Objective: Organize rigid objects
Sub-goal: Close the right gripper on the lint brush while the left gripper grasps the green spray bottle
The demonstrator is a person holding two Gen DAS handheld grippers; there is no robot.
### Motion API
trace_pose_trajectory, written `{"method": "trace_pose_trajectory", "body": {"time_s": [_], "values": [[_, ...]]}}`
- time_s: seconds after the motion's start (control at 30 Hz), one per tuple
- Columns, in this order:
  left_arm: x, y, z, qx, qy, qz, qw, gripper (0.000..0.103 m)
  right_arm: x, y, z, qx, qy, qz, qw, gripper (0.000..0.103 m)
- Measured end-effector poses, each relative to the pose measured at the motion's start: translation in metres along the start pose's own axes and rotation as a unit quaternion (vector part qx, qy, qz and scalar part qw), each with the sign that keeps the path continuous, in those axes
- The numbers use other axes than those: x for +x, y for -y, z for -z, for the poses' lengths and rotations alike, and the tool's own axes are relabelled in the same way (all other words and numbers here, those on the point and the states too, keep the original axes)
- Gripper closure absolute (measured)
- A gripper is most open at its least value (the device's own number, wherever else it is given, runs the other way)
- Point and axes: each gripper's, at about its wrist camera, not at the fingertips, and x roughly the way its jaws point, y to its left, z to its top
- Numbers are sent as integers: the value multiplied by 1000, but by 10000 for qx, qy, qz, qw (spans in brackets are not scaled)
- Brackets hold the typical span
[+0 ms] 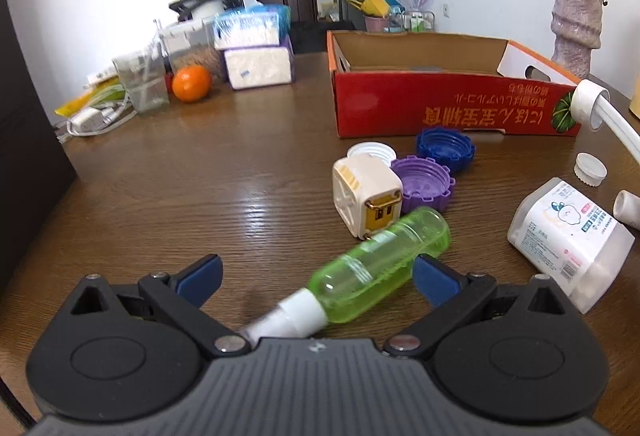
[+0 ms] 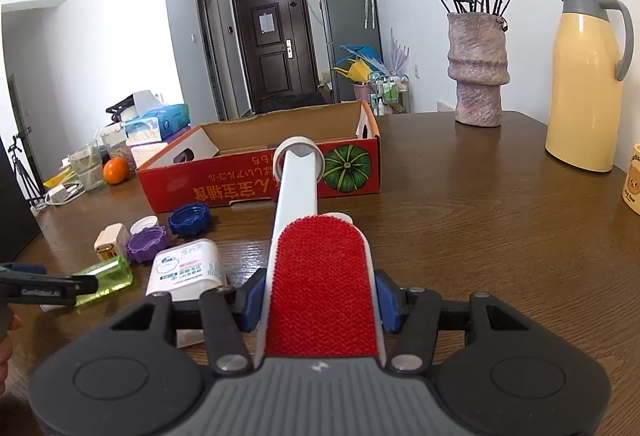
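Right gripper [image 2: 316, 300] is clamped on the lint brush [image 2: 320, 288] at its red pad end, white handle pointing toward the box [image 2: 256, 180], which serves as landmark. The brush looks light and stiff; the grip across the wide head seems secure, but the long handle could swing. Left gripper [image 1: 316, 280] has jaws apart, straddling the green spray bottle [image 1: 380, 260] lying on the bench [image 1: 200, 176] in front of the box; pads not yet pressing. The bottle is probably light, smooth and slippery, and may roll; best taken across the mid-body. In front of the box: four caps (one blue [image 1: 446, 146], one purple [image 1: 424, 182], two white), one plug adapter [image 1: 366, 196], one white pack [image 1: 568, 240], one bottle, one brush.
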Motion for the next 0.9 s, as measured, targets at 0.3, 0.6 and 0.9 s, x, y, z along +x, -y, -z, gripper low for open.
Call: {"method": "trace_pose_trajectory", "body": {"time_s": [0.3, 0.6, 0.9], "values": [[12, 8, 2, 122, -130, 451, 9988, 24, 8, -1, 6, -241, -424, 99, 9988, 49], [-1, 19, 9, 80, 8, 728, 9973, 67, 7, -3, 17, -362, -624, 92, 9974, 49], [-22, 26, 18, -95, 126, 783, 9968, 71, -5, -3, 17, -350, -537, 48, 9979, 49]]}}
